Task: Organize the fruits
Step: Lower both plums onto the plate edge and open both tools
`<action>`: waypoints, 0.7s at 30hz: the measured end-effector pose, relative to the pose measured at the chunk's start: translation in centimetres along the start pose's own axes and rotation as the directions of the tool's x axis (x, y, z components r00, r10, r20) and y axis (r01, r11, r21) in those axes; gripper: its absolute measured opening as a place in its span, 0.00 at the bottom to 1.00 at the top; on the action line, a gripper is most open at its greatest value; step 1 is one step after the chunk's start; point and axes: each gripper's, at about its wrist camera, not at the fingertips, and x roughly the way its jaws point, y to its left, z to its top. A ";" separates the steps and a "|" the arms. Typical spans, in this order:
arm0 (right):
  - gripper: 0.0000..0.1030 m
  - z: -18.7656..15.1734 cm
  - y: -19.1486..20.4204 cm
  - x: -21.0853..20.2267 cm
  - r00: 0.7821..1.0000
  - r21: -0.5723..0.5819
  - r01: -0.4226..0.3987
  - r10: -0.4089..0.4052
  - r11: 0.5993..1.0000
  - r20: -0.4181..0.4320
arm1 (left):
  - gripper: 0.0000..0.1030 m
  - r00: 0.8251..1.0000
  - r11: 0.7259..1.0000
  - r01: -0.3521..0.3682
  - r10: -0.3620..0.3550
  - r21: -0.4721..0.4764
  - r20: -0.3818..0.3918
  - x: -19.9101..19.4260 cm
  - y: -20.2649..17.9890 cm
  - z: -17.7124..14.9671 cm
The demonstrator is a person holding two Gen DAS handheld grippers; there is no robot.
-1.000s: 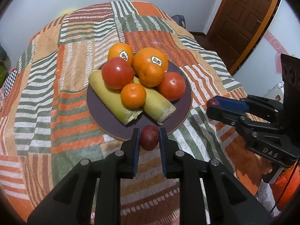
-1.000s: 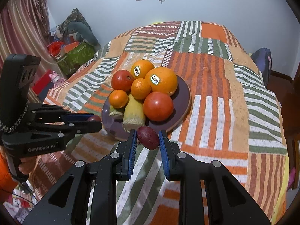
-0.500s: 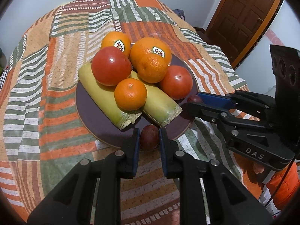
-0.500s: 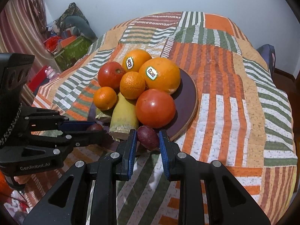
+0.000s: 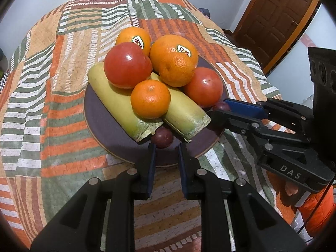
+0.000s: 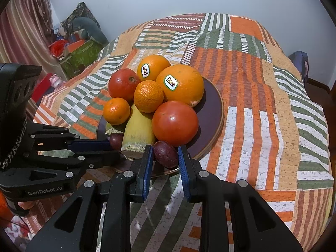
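Observation:
A dark round plate (image 5: 100, 121) on the patchwork bedspread carries two stickered oranges, two red tomatoes, two mandarins and two yellow-green cut stalks (image 5: 124, 113). My left gripper (image 5: 167, 147) is shut on a small purple fruit (image 5: 162, 139) at its very fingertips, against the stalk ends over the plate's near edge. In the right wrist view my right gripper (image 6: 165, 148) is shut on a second purple fruit (image 6: 166, 153) at the plate (image 6: 212, 109) rim, just below the front tomato (image 6: 175, 121). Each gripper also shows in the other's view, the left gripper (image 6: 109, 147) beside the stalks.
The bedspread (image 6: 262, 126) stretches wide to the right and behind the plate. A wooden door (image 5: 279, 21) stands at the far right. Boxes and a stuffed toy (image 6: 84, 42) lie on the floor left of the bed. A hand in an orange sleeve (image 5: 315, 208) holds the right gripper.
Both grippers have sunk and closed in on the plate, each still carrying its purple fruit. The left one's fruit now sits further out at the fingertips, touching the stalk ends.

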 end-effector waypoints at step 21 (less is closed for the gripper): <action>0.35 1.4 2.9 -9.9 0.981 -0.024 0.046 -0.041 0.999 0.190 | 0.19 0.963 0.997 -0.078 0.074 0.005 0.257 -12.1 -2.5 -1.1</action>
